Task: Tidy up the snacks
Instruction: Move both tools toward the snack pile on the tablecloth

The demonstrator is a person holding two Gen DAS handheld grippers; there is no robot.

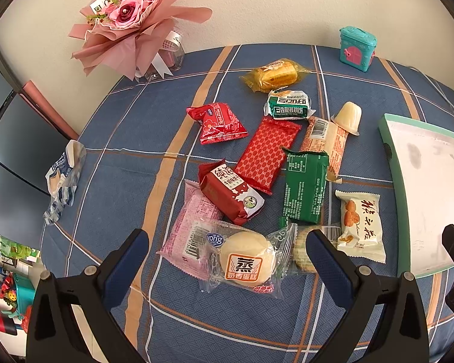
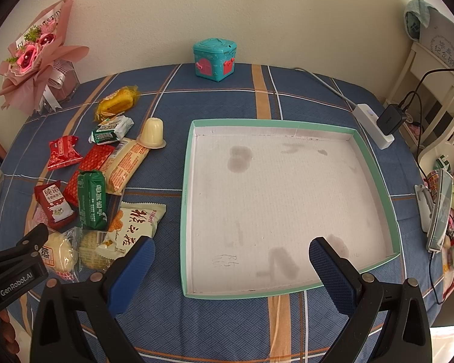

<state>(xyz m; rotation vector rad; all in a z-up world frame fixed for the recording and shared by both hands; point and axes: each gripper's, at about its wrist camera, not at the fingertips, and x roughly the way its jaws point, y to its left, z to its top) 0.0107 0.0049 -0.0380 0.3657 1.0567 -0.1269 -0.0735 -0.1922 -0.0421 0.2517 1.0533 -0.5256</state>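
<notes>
Several wrapped snacks lie on the blue plaid tablecloth. My left gripper is open above a clear-wrapped steamed cake, which lies between the blue pads without touching them. Around it lie a pink packet, a red milk packet, a green packet and a white packet. My right gripper is open and empty over the near edge of the shallow green-rimmed tray, whose white floor is bare. The white packet lies just left of the right gripper.
A teal toy box stands at the table's back. A pink bouquet stands at the back left. A white power strip with a black charger lies behind the tray. A crumpled wrapper sits at the table's left edge.
</notes>
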